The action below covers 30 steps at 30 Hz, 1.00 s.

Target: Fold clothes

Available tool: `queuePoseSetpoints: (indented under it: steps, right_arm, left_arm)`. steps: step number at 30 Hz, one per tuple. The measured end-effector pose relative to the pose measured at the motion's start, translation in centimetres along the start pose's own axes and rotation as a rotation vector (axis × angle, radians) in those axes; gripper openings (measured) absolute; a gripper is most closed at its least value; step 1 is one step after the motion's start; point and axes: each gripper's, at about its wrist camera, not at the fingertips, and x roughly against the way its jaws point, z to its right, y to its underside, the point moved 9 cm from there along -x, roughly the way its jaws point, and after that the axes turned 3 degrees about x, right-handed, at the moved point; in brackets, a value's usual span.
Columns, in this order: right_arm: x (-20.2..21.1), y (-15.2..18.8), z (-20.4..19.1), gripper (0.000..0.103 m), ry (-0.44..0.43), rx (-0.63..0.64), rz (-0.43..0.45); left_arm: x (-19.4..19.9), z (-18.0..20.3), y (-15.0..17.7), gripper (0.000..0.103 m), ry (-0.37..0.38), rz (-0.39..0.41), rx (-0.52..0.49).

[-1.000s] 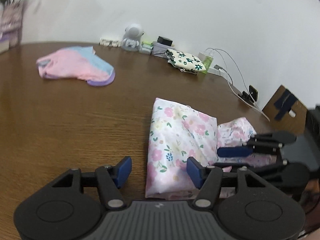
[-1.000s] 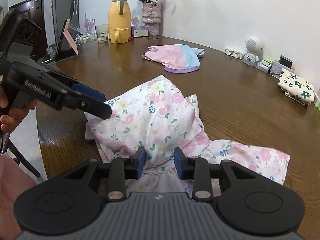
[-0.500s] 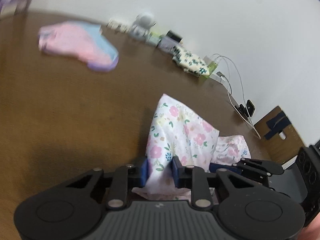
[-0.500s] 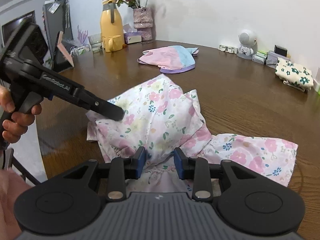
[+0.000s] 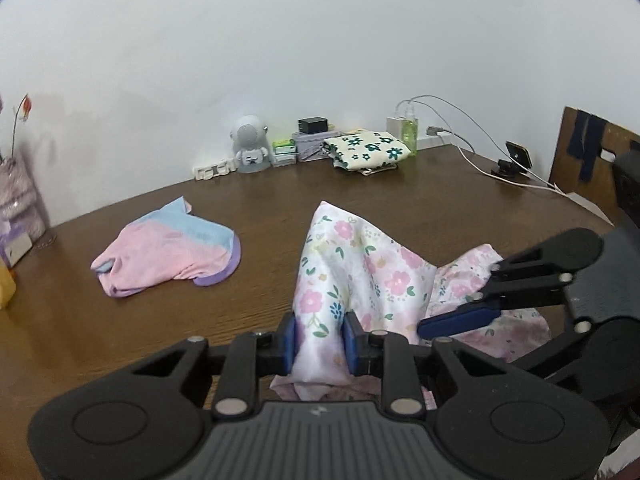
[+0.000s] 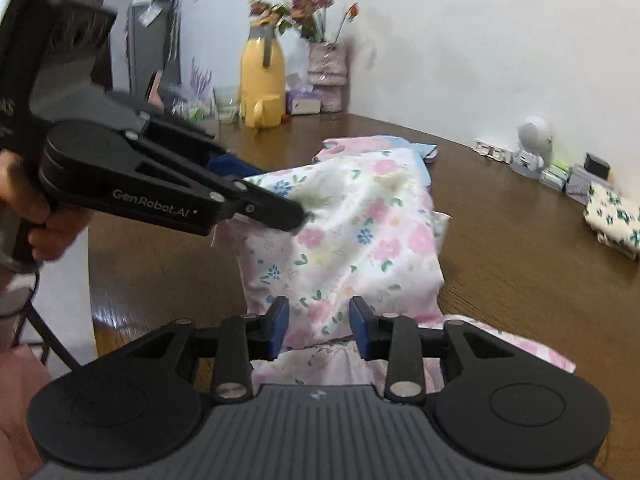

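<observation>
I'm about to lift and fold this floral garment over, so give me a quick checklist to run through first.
1. Left gripper pinching the floral garment: ok, cloth is bunched between its pads.
2. Right gripper hold: not ok, its jaws are opening, cloth still between them.
3. Pink and blue garment apart from the floral one: ok in the left wrist view.
4. Bare table beyond the garment for laying the fold: ok.
5. Green-flowered folded cloth at the wall out of the way: ok.
6. Garment's hem lying flat: cannot tell.
</observation>
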Motion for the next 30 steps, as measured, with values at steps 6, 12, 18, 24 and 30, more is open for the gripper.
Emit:
queuePoseSetpoints:
  steps: [6,12,18,24,30]
  right_arm:
    - [-0.1,0.2,1.2,0.035,0.035,-0.015,-0.005]
    - [0.8,0.6,4.0,0.037,0.113,-0.037,-0.002]
    - [0.5,1.7,7.1,0.037,0.113,-0.176,0.002]
    - [4.2,2.7,8.1,0.039,0.175,-0.157,0.006]
    - [3.7,6.1,10.1,0.039,0.191,-0.244,-0.071]
  left_arm:
    - [0.5,2.1,-0.5,0.023,-0.039,0.030,-0.119]
    - [0.9,4.4,-0.7,0.023,-0.073,0.063,-0.256]
    - [1.3,7.5,-0.2,0.023,-0.099,0.095,-0.420]
    - [0.2,7.8,-0.4,0.023,-0.135,0.093,-0.463]
    - [0.1,11.0,-0.3,0.022,-0.119,0.145,-0.590]
